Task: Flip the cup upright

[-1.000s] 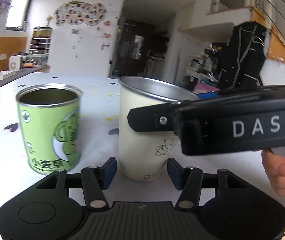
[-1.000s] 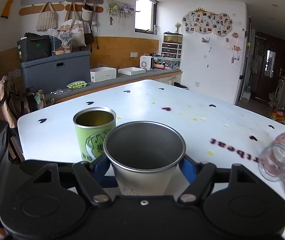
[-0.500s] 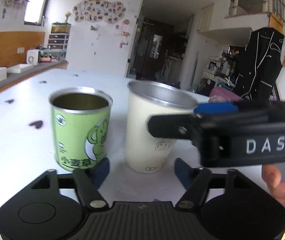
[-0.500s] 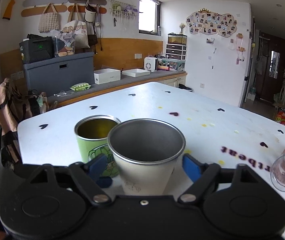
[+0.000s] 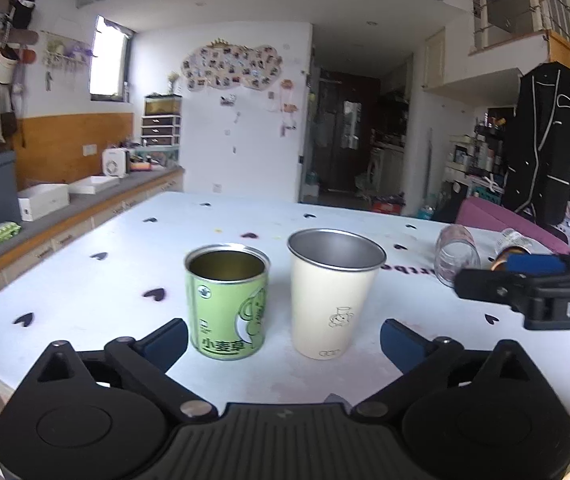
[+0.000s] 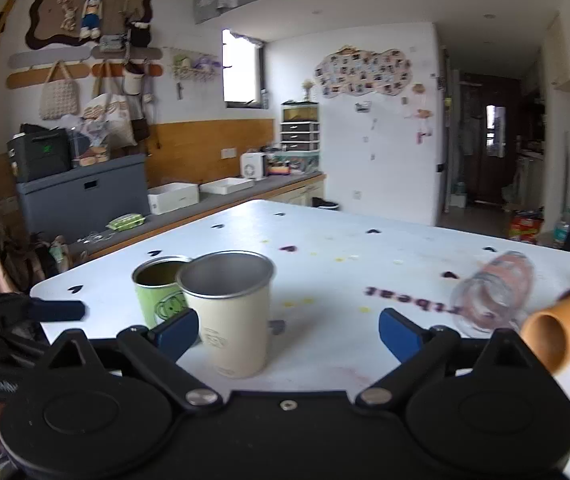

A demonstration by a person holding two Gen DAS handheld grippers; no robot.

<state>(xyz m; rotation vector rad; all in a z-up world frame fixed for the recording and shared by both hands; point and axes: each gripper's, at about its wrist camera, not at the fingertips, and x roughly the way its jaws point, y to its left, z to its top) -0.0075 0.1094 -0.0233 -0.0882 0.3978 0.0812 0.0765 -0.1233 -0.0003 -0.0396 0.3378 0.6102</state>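
Note:
A cream metal cup point(image 5: 335, 294) stands upright on the white table point(image 5: 85, 292), mouth up, right of a green tin can point(image 5: 227, 300). It also shows in the right wrist view point(image 6: 231, 312), with the green can point(image 6: 157, 296) behind it. My left gripper point(image 5: 283, 338) is open and empty, drawn back in front of both. My right gripper point(image 6: 289, 330) is open and empty; the cup stands by its left finger, free of it. The right gripper shows at the right edge of the left wrist view point(image 5: 533, 276).
A clear glass jar point(image 6: 493, 296) lies on its side at the right. A brown cup point(image 6: 557, 328) lies on its side beside it. A counter with white boxes point(image 6: 173, 198) runs along the left wall. The table's near left edge point(image 6: 45, 312) is close.
The right gripper opened, let go of the cream cup and drew back to the right. The left gripper also drew back. The cup stays upright beside the can.

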